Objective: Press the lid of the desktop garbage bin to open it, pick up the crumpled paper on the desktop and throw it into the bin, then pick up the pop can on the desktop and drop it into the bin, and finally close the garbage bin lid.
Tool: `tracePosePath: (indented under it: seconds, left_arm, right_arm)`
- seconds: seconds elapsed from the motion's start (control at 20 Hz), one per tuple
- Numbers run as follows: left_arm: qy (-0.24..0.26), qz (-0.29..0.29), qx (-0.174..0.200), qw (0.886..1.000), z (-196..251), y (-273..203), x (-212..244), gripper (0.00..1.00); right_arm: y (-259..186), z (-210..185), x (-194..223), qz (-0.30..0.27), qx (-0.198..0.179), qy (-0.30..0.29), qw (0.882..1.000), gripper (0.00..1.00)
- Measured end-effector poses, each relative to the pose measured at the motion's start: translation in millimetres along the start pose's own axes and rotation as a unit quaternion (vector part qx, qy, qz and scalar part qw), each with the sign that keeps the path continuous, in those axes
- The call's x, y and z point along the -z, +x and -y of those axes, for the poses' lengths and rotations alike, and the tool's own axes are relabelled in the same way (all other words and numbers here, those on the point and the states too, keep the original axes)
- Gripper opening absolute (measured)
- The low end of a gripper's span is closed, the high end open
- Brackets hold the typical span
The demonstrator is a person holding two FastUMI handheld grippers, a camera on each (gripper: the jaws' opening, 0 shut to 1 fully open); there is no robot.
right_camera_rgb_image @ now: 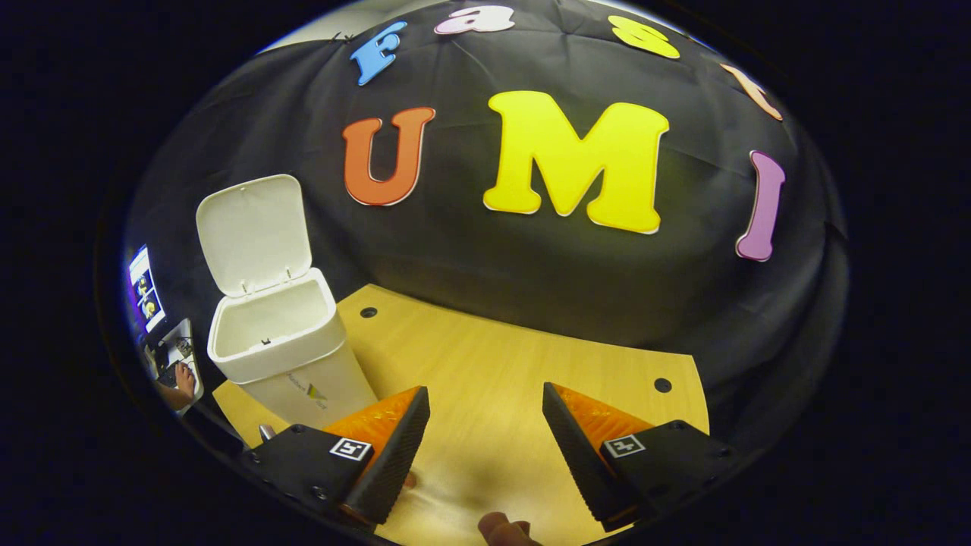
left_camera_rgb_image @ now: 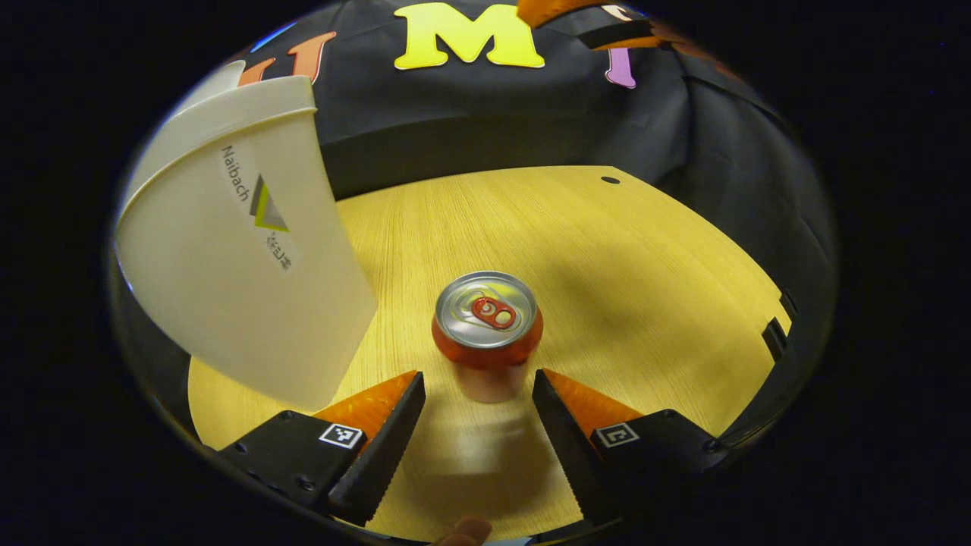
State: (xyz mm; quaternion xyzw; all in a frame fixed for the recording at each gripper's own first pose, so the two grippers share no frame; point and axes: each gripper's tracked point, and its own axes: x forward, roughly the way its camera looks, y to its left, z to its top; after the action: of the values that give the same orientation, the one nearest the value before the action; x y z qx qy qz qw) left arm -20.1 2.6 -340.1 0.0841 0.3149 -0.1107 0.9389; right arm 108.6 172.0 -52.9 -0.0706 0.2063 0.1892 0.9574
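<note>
A red pop can (left_camera_rgb_image: pixel 487 334) with a silver top stands upright on the wooden desktop (left_camera_rgb_image: pixel 622 273), just beyond my left gripper (left_camera_rgb_image: pixel 478 387). That gripper is open, its fingers either side of the can's lower part and not touching it. The white bin (left_camera_rgb_image: pixel 243 243) rises close on the left in the left gripper view. In the right gripper view the bin (right_camera_rgb_image: pixel 281 356) stands at the left of the desktop (right_camera_rgb_image: pixel 493 379) with its lid (right_camera_rgb_image: pixel 254 231) raised upright. My right gripper (right_camera_rgb_image: pixel 485 406) hangs open over bare wood with nothing between its fingers.
Black cloth walls close off the back and right of the desktop. Small dark holes (right_camera_rgb_image: pixel 662 384) mark the wood near its far edge. A screen and a person's hand (right_camera_rgb_image: pixel 184 377) show past the bin on the left. A fingertip (right_camera_rgb_image: pixel 501 527) shows at the bottom edge.
</note>
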Motion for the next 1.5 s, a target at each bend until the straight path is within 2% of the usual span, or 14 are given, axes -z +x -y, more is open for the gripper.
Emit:
tracePosePath:
  seconds: [0.15, 0.3, 0.5, 0.75, 0.95, 1.3, 1.5]
  left_arm:
    - [0.003, -0.006, 0.01, 1.0, 4, 18, -1, 0.95]
    - [0.007, -0.015, 0.003, 1.0, 4, 31, -1, 0.95]
    - [0.008, -0.013, 0.016, 1.0, 10, 35, -3, 0.95]
    - [0.025, -0.004, 0.017, 1.0, 15, 26, -17, 0.87]
    - [0.027, 0.009, 0.007, 1.0, 10, -13, -58, 0.87]
    - [0.002, 0.026, -0.011, 1.0, 3, -80, -144, 0.87]
    - [0.002, 0.081, -0.05, 0.995, -15, -122, -213, 0.86]
  right_arm:
    - [-5, 24, 14, -0.012, 0.02, -0.01, 1.0, 0.95]
    - [-11, 45, 30, -0.028, 0.035, -0.02, 0.999, 0.95]
    - [-17, 55, 49, -0.048, 0.031, -0.012, 0.998, 0.95]
    - [-23, 69, 60, -0.055, 0.034, -0.003, 0.998, 0.94]
    - [-30, 82, 65, -0.052, 0.037, 0.0, 0.998, 0.94]
    - [-39, 95, 83, -0.053, 0.036, 0.013, 0.998, 0.94]
    - [-40, 100, 92, -0.059, 0.036, 0.017, 0.997, 0.94]
